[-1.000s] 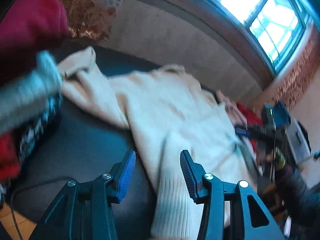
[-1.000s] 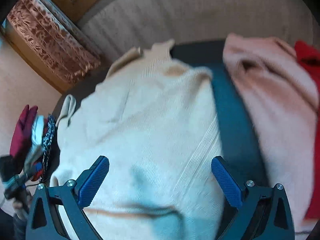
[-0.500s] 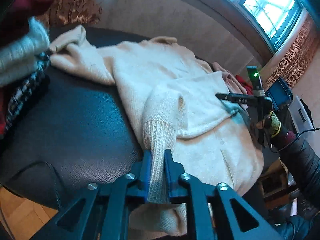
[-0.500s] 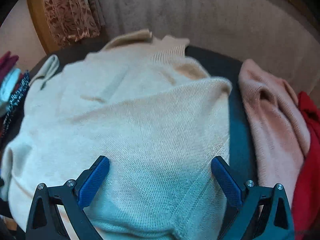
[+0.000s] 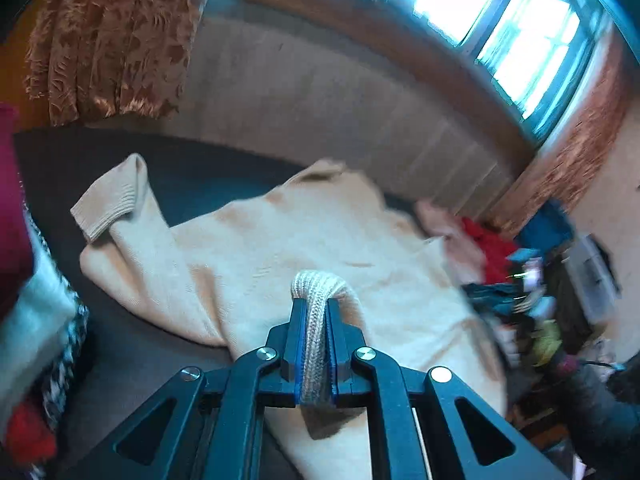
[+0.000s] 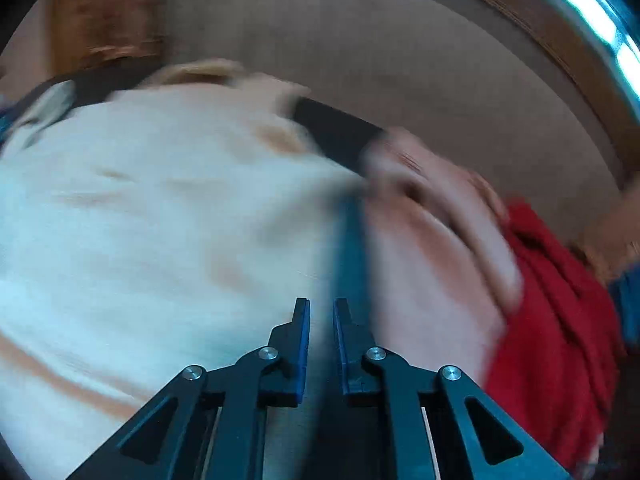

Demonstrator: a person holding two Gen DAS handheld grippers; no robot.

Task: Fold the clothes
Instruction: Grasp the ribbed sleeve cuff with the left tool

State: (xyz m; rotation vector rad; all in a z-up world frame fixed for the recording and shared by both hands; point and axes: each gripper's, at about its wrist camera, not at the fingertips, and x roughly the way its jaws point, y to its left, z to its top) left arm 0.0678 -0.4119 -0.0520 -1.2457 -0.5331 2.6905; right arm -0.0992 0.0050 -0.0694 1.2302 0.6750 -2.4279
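Observation:
A cream knit sweater (image 5: 304, 232) lies spread on a dark padded surface (image 5: 120, 352). My left gripper (image 5: 317, 302) is shut on the ribbed cuff (image 5: 318, 280) of one sleeve and holds it lifted over the sweater's body. The other sleeve's cuff (image 5: 108, 208) lies at the far left. In the right wrist view the sweater (image 6: 160, 220) fills the left half, blurred. My right gripper (image 6: 321, 302) is at the sweater's right edge. Its jaws are closing to a narrow slit with pale fabric in it.
A pink garment (image 6: 432, 248) and a red one (image 6: 560, 320) lie right of the sweater. Dark red (image 5: 8, 208) and white-and-checked clothes (image 5: 36, 320) are piled at the left. A beige backrest (image 5: 320, 92), patterned curtain (image 5: 112, 40) and window stand behind. A person's dark sleeve (image 5: 600, 400) shows at right.
The left gripper closed on the sleeve cuff and raised it toward the sweater's middle. The right gripper's wide jaws came together at the sweater's right edge as it swung rightward.

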